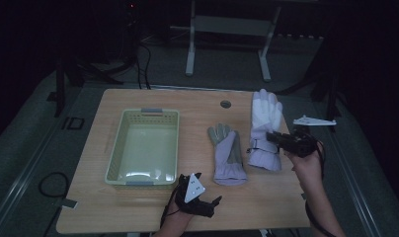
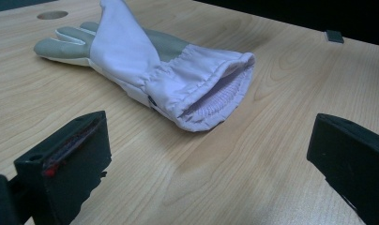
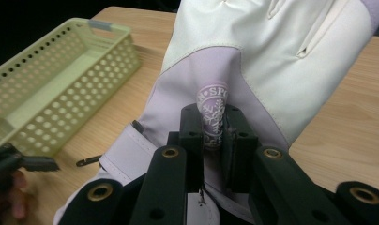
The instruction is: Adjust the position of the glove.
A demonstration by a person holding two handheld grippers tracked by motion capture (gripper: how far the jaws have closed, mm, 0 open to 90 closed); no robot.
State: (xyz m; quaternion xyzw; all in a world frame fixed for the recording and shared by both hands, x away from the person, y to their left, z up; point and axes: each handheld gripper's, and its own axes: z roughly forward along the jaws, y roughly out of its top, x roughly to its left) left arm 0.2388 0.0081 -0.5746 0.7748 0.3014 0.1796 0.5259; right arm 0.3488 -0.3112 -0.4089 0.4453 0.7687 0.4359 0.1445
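Between the jaws of your right gripper (image 3: 215, 136) you have a fold of lilac fabric pinched, at the round printed badge on the back of the white-and-lilac glove (image 1: 264, 129). This glove lies flat at the right side of the table (image 1: 138, 101), fingers pointing away from you. The pinch looks thin to me, so I think you should lift slowly and keep the jaws firmly closed, otherwise the fabric may slide out.

Your left gripper (image 2: 206, 154) has its jaws wide apart and holds nothing; it hovers low over the wood, just in front of the open cuff of the grey-palmed glove (image 2: 150, 61). This second glove lies near the middle of the table.

I count two gloves, one pale green basket (image 1: 144, 148) at the left, and two grippers.
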